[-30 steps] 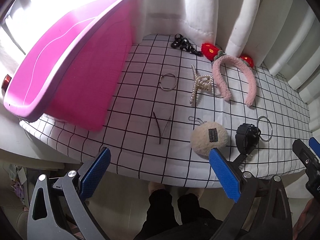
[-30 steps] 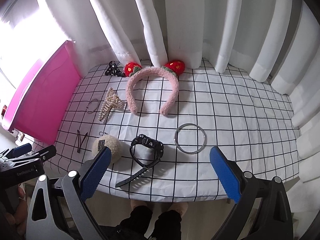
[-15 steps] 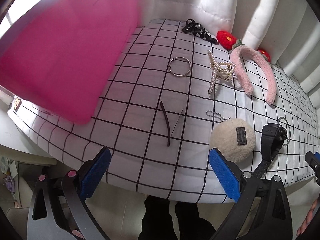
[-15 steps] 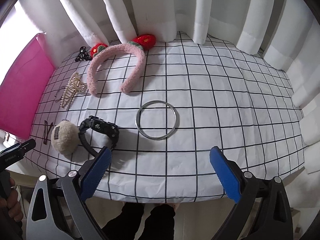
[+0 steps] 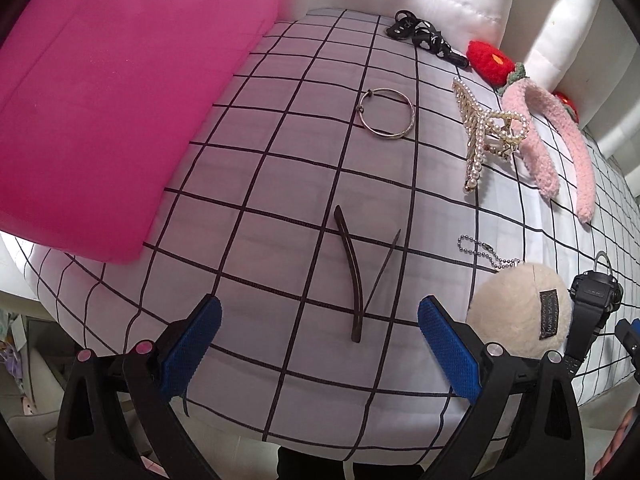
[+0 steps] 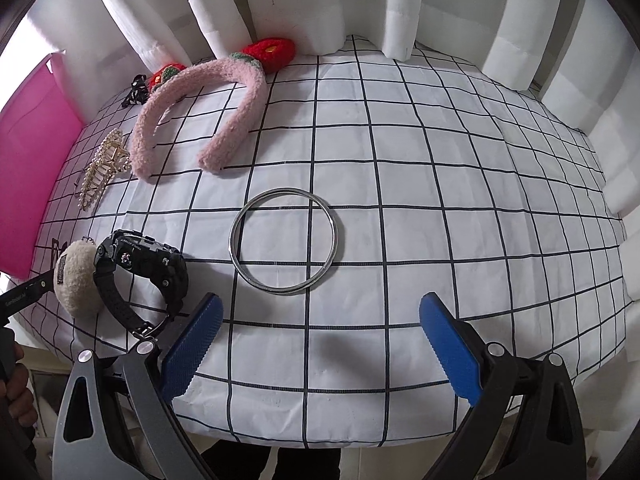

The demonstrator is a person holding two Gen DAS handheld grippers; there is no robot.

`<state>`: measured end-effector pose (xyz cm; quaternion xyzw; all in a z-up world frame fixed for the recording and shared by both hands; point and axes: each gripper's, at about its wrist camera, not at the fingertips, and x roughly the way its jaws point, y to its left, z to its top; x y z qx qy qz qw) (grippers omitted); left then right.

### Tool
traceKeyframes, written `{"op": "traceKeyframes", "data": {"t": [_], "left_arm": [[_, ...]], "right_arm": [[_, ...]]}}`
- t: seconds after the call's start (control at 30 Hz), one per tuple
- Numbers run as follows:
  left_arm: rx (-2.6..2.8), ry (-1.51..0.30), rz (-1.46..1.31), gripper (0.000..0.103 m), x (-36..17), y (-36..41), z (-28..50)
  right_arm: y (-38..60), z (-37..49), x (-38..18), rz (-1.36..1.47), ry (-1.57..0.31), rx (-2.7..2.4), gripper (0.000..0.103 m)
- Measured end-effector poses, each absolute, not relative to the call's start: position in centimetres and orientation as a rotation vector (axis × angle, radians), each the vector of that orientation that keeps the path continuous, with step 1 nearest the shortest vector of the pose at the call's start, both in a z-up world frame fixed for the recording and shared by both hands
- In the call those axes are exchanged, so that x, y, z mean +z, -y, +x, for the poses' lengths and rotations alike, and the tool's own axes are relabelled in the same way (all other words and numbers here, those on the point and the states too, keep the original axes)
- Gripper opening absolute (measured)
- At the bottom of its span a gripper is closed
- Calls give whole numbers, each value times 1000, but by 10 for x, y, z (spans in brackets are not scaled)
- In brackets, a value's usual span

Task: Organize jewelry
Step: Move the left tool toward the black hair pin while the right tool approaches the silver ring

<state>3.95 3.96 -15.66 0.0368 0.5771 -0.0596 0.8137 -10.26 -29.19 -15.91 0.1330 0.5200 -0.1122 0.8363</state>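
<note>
1. The pink storage box (image 5: 92, 92) is the biggest thing here, lying ahead and to the left of the left tongs (image 5: 320, 344). It is probably where the pieces go, so approach paths should end toward it.
2. The surface (image 6: 400, 200), under a checked cloth, carries everything else. The cloth looks soft, so press down lightly to avoid bunching it.
3. The pink fluffy headband (image 6: 200, 120) sits far ahead and left of the right tongs (image 6: 320, 344).
4. The large silver bangle (image 6: 284, 240) lies directly ahead of the right tongs, whose blue pads are wide apart and empty. A good grasp pinches one side of the rim rather than spanning it.
5. The brown hair clip (image 5: 356, 276), sprung open in a V, lies straight ahead between the left tongs' spread, empty pads. Lower flat and close across the thicker arm near its hinge.
6. Both tongs hover low at the near edge, pointed forward and angled slightly down.
</note>
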Motion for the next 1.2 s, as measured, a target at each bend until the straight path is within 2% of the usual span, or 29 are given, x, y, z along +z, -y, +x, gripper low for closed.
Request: {"op": "traceKeyframes", "data": {"t": [0.57,1.2], "left_arm": [[-145,-1186,98,98,-162,-30,45],[-126,-1109,75,96,-160,-35,30]], "right_arm": [[287,-56,-182,210,-1165,-213,94],[286,-61,-187,192,-1086,-228,94]]}}
